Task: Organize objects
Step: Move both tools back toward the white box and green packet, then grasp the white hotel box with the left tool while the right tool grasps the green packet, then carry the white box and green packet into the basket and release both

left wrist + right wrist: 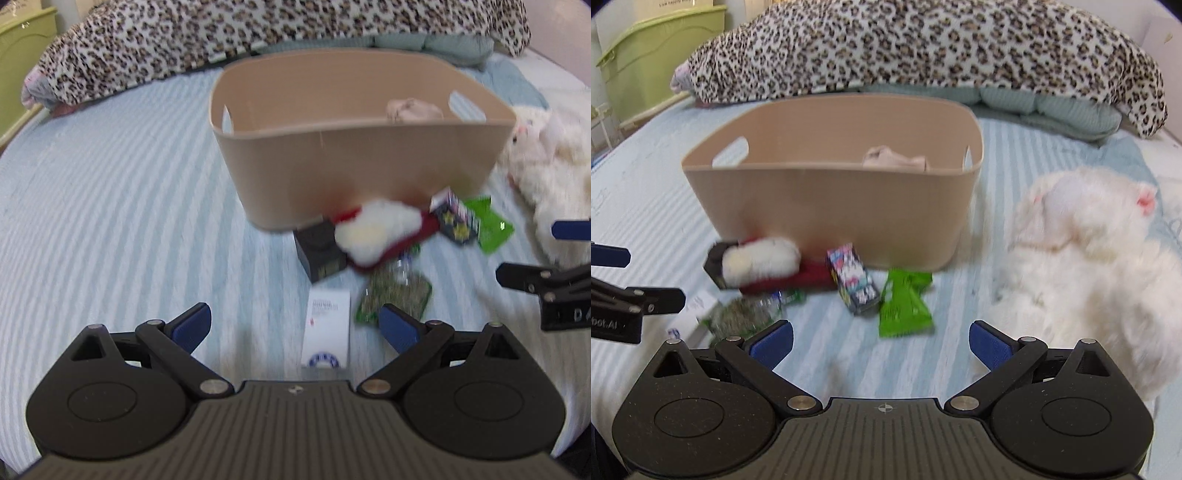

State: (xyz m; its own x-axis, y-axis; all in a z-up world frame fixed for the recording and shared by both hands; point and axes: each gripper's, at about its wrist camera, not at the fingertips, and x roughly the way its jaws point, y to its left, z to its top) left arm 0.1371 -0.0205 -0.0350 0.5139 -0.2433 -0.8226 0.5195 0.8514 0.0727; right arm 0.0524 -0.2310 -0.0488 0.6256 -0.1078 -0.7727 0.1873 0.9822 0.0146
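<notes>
A beige basket (354,177) (827,206) stands on the striped bed with a pale cloth (413,109) (894,159) inside. In front of it lie a red and white fluffy slipper (380,232) (768,264), a black box (319,251), a white box (327,332), a patterned pack (456,218) (855,278), a green packet (491,225) (905,302) and a speckled green bag (399,295) (742,317). My left gripper (295,326) is open above the white box. My right gripper (881,347) is open and empty, short of the green packet.
A white plush toy (546,173) (1089,266) lies right of the basket. A leopard-print pillow (221,40) (923,48) and a teal cushion (1052,107) lie behind it. A green bin (657,51) stands beyond the bed's left edge.
</notes>
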